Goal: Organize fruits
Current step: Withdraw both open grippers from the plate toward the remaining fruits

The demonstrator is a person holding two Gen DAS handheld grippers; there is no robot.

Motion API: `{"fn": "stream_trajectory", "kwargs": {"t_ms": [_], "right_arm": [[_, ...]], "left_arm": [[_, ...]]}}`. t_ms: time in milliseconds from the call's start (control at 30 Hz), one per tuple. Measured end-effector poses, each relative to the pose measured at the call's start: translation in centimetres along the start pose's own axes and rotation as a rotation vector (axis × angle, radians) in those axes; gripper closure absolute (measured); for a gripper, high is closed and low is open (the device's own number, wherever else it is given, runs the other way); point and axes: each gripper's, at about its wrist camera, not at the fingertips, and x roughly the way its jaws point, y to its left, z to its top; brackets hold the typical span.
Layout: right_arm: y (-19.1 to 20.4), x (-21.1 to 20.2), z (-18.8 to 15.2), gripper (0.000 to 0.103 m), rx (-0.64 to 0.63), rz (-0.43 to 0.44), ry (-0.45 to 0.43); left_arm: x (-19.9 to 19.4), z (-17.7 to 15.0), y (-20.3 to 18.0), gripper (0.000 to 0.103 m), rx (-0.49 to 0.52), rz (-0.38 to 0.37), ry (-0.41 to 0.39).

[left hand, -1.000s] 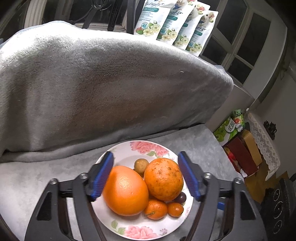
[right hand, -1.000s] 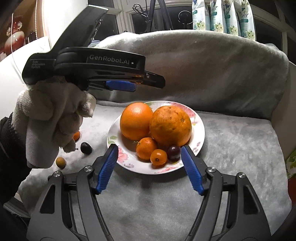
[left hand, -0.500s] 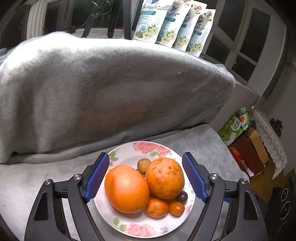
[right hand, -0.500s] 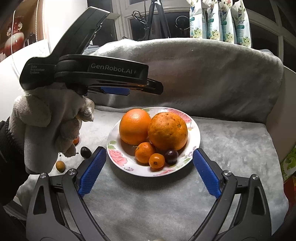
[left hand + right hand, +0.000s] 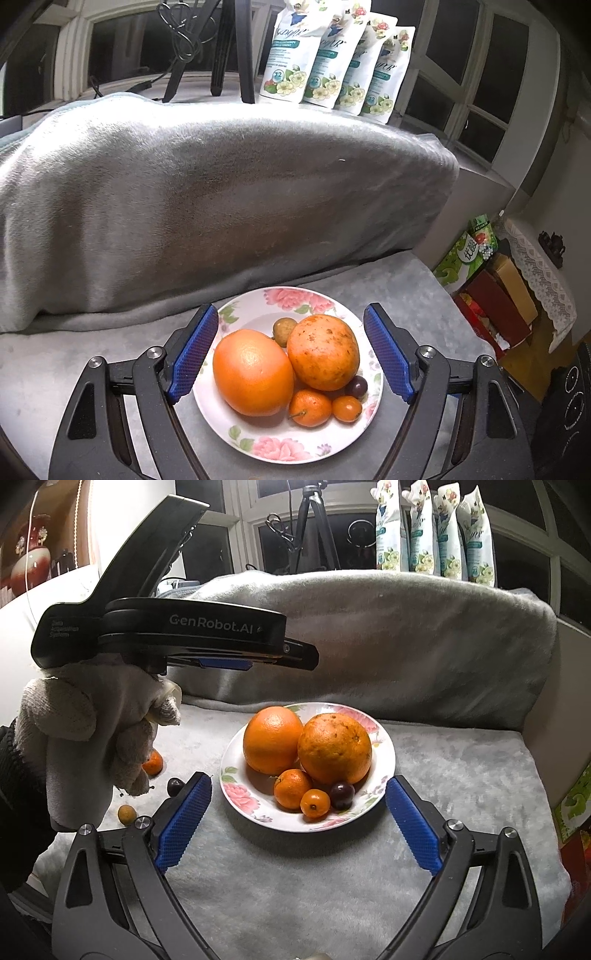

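Loose fruit: a longan (image 5: 126, 814), a dark plum (image 5: 175, 786) and a mandarin (image 5: 153, 763) lie on the grey blanket (image 5: 332, 878), left of the plate and near the gloved left hand (image 5: 92, 734). They are round and the blanket is soft, so a nudge from hand or tool could roll them off the near edge.
Left tool (image 5: 291, 354): spread wide and holding nothing; it hangs over the plate with the fruit pile showing between its pads. Dropping here could knock the pile.
Plate (image 5: 384, 775): floral, resting on the blanket. It carries two big oranges (image 5: 334, 753), a mandarin, a kumquat (image 5: 314, 803), a plum and, at the back, a longan (image 5: 284, 326). It looks crowded; another fruit set on top may slide off the low rim.
Right tool (image 5: 299, 823): also wide apart and empty, low in front of the plate. Pushing forward could shove or tip the plate on the yielding cloth.
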Motion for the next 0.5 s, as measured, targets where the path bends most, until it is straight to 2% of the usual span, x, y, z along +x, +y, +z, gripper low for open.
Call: {"fn": "stream_trajectory", "kwargs": {"t_ms": [500], "right_arm": [[1.6, -0.8, 0.0, 0.006, -0.011, 0.009, -0.003]], "left_arm": [[-3.8, -1.0, -0.4, 0.022, 0.031, 0.025, -0.062]]}}
